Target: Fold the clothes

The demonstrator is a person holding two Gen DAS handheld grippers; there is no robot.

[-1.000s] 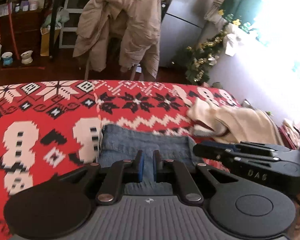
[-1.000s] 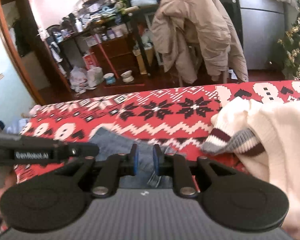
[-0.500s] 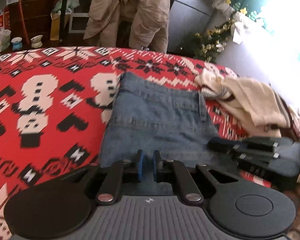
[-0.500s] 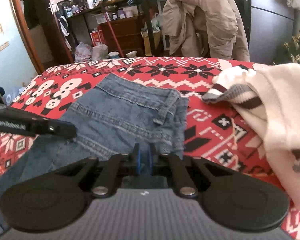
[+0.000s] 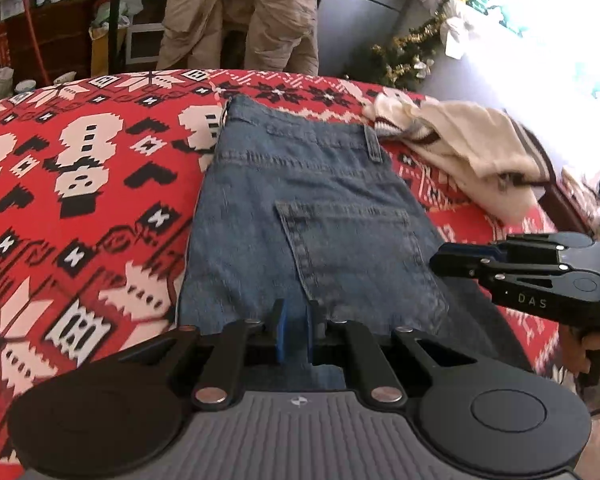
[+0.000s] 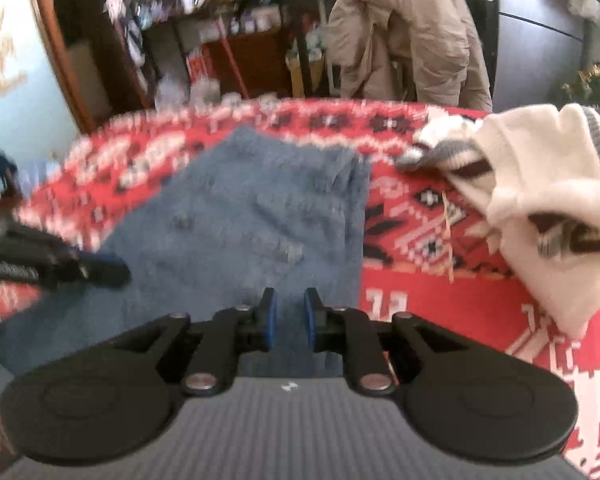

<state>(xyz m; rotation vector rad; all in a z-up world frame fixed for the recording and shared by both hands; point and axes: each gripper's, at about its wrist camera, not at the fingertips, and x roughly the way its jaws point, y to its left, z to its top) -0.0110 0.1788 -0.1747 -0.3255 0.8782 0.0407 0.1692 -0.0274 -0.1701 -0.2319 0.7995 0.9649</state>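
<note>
Jeans [image 5: 300,216] lie ahead of both jaws.

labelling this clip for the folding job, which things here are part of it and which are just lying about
Part of the job:
- jeans, spread on the red patterned cover
- cream sweater, heaped beside the jeans
- left gripper
- right gripper

Just lying about:
- beige jacket draped behind the bed
- tinsel decoration
- cluttered shelves
</note>
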